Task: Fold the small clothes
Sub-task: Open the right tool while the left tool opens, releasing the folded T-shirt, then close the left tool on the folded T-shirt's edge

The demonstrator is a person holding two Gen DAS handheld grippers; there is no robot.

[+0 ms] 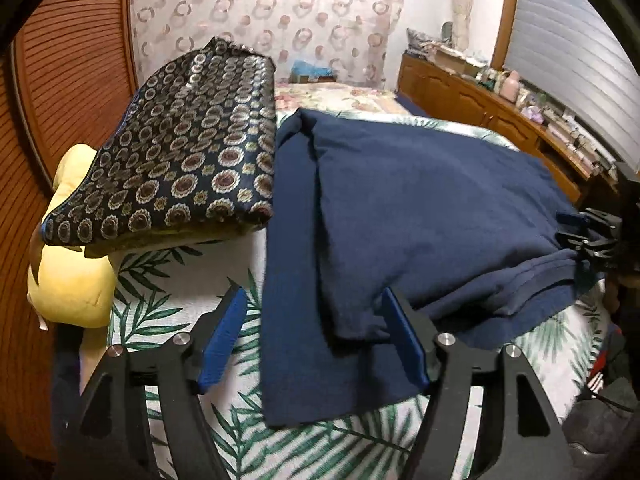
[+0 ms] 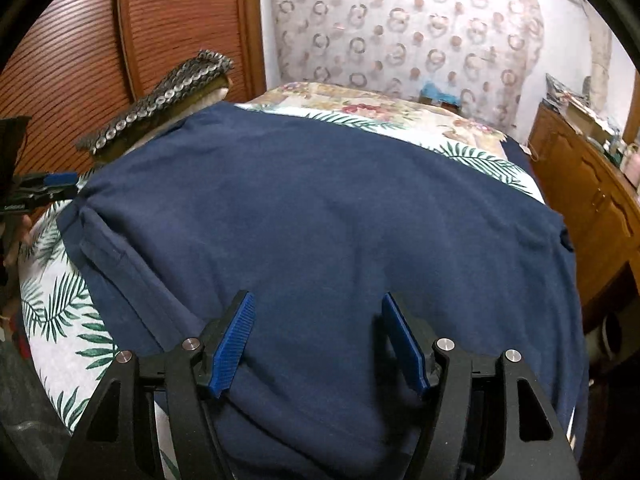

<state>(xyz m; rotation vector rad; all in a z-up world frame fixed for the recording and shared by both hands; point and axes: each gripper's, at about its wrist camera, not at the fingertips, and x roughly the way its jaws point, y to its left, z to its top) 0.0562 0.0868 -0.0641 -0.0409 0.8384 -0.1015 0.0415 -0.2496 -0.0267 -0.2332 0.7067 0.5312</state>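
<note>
A bed (image 1: 188, 280) covered in a palm-leaf sheet is seen, and a navy blue shirt (image 2: 320, 216) is spread flat across it. No brand, label or writing can be read anywhere. Beside the shirt's far-left edge a folded medallion-patterned cloth (image 1: 180, 148) is laid, with a yellow plush toy (image 1: 70, 276) under it. The left gripper (image 1: 316, 342) is held with fingers wide over the shirt's near-left hem; the right gripper (image 2: 318, 344) is likewise spread wide above the shirt, gripping nothing.
</note>
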